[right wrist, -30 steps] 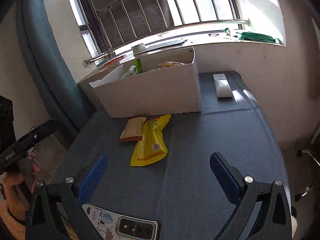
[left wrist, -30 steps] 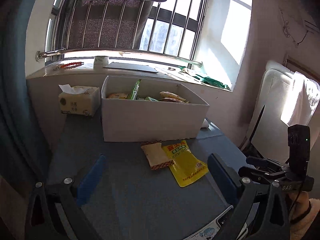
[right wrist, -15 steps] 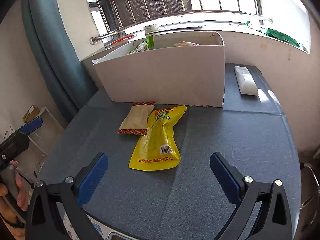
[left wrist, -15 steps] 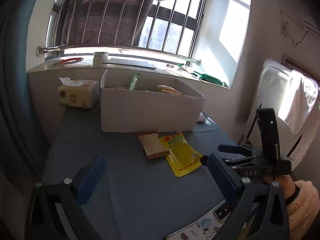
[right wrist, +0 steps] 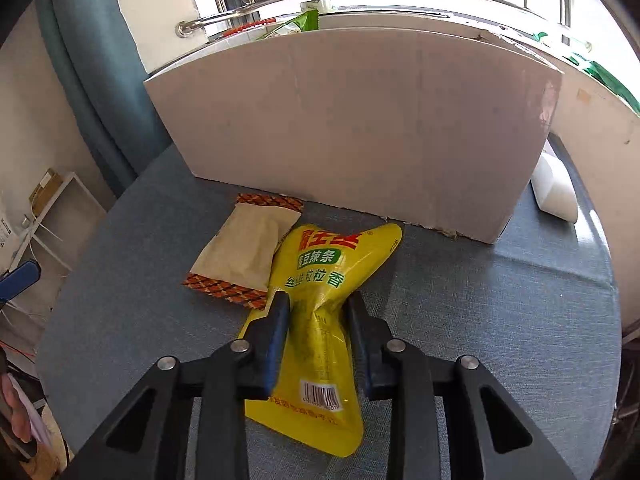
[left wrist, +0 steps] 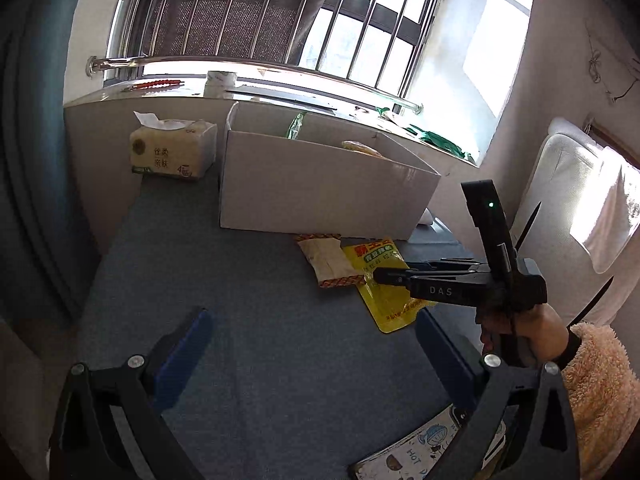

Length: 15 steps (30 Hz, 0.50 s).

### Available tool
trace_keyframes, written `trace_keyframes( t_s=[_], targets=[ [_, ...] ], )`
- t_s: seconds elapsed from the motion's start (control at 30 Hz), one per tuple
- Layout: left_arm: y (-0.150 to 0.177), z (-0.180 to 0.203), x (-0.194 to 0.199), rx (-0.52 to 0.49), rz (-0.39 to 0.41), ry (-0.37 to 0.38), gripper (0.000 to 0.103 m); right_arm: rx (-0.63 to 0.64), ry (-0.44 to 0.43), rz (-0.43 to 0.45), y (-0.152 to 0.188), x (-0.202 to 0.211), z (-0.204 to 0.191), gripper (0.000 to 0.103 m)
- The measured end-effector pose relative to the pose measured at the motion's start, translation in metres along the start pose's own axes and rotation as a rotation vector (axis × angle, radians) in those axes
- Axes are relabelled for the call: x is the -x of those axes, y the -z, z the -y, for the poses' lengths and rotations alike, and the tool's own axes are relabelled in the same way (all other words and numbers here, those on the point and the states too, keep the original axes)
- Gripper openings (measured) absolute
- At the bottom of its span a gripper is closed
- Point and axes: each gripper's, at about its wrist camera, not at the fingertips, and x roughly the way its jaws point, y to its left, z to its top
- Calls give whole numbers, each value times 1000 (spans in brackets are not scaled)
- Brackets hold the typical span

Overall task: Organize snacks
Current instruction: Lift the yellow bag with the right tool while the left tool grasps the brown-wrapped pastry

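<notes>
A yellow snack pouch (right wrist: 316, 280) lies on the blue-grey table in front of a white cardboard box (right wrist: 360, 128). My right gripper (right wrist: 316, 308) is shut on the yellow pouch, pinching its middle so it crumples. A beige snack packet with patterned ends (right wrist: 244, 252) lies just left of the pouch, partly under it. In the left wrist view the right gripper (left wrist: 380, 276) reaches over the yellow pouch (left wrist: 384, 300) next to the beige packet (left wrist: 326, 258). My left gripper (left wrist: 312, 344) is open and empty, above the near table. The box (left wrist: 320, 184) holds several snacks.
A tissue pack (left wrist: 172, 154) stands left of the box by the windowsill. A white remote-like object (right wrist: 554, 188) lies right of the box. A printed card and a phone (left wrist: 424, 452) lie at the near table edge. A white chair (left wrist: 576, 208) stands at the right.
My right gripper moved forward and down to the yellow pouch and closed on it. My left gripper drew back and stayed open.
</notes>
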Motion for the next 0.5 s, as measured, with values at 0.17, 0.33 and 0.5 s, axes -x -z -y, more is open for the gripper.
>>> trace_keyframes(
  t_s=[0.17,0.33,0.5],
  targets=[
    [-3,2,-9,-12,-22,3,103,-24,-39,39,14,21,4,26],
    [-21,18,-37,-106,-81,-8,103,-110,-96,159,29,73,18,25],
    [-42,40,-95,-192,-175,-58,103,-187,-144,268,52,123,29,25]
  ],
)
